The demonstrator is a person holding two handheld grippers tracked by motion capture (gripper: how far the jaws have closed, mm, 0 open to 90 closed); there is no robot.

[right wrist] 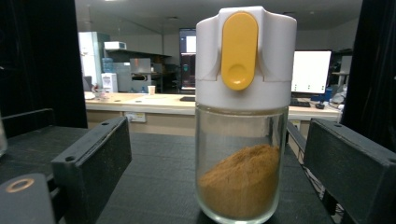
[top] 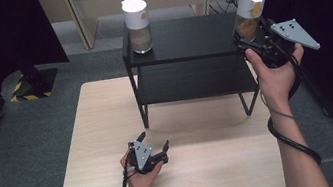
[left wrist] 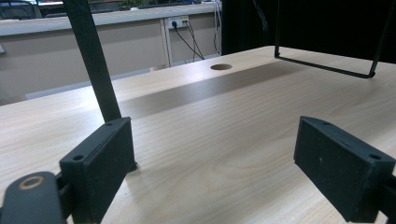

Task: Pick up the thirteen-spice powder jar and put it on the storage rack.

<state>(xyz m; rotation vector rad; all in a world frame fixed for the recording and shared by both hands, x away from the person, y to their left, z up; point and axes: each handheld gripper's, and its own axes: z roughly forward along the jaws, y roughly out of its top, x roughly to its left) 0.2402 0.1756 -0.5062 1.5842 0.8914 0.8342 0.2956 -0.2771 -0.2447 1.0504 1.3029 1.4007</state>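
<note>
The right tongs point(top: 250, 39) stood at the right end of the black shelf's point(top: 186, 37) top board, held up by the person's right hand point(top: 275, 73). A glass spice jar point(right wrist: 243, 116) with a white cap, a yellow flip tab and brown powder in its lower part stood upright on that top board, near its right front corner, between the two black pads point(right wrist: 95, 163). In the right gripper view there was a clear gap on the left side between pad and glass, and the right pad was also off the jar, so the tongs were spread around it and not pinching. The powder lay sloped, higher toward the right of that view.

A second jar point(top: 137, 24) of the same kind stood upright near the left end of the same top board, well apart from the first.

The left tongs point(top: 154, 141) rested low on the wooden table point(top: 110, 133) in front of the shelf, in the left hand point(top: 139, 173). Its pads were spread wide with nothing between them; the left gripper view looked past one shelf leg point(left wrist: 93, 60) and across the bare tabletop to a round hole point(left wrist: 221, 66).
</note>
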